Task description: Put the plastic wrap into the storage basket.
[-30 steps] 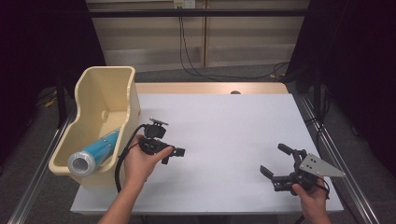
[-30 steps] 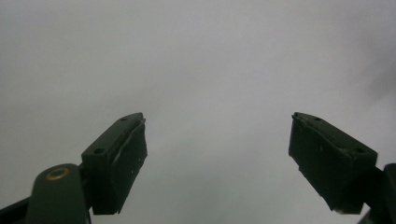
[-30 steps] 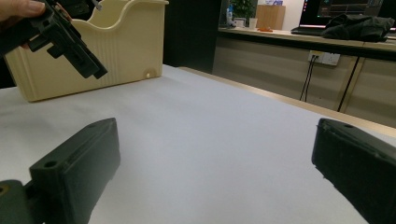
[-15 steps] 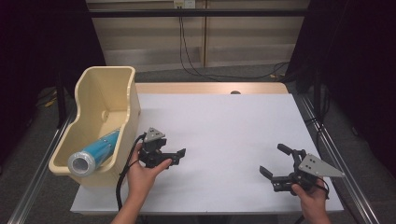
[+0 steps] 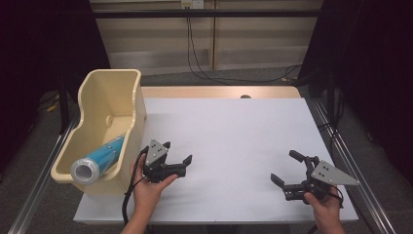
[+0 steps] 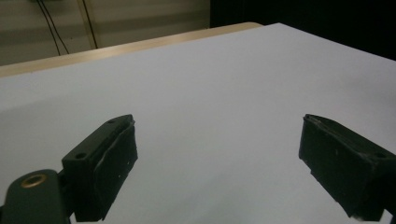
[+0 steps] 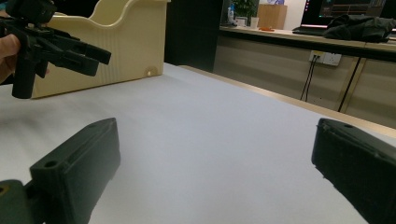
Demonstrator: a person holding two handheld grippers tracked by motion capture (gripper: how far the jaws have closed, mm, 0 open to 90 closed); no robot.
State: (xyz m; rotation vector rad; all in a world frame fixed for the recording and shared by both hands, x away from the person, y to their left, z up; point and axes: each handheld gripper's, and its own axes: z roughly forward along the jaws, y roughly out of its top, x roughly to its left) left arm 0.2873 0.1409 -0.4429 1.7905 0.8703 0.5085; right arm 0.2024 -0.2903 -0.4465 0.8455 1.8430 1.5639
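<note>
Blue can (image 5: pixel 97 159) lies in cream bin (image 5: pixel 127 78); left gripper (image 5: pixel 176 157) now lower beside bin, jaws just opening, empty; right gripper (image 5: pixel 288 168) spread, empty; drop-off looks done

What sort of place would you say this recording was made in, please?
Probably a lab or office test bench: a white table ringed by dark curtains, wall sockets with trailing cables, and a desk with a monitor behind.

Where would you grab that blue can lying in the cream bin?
Probably around the blue can's round body, coming straight down from above. It lies on its side, its silver end toward the bin's low front lip, with walls close beside it, leaving the top most open.
</note>
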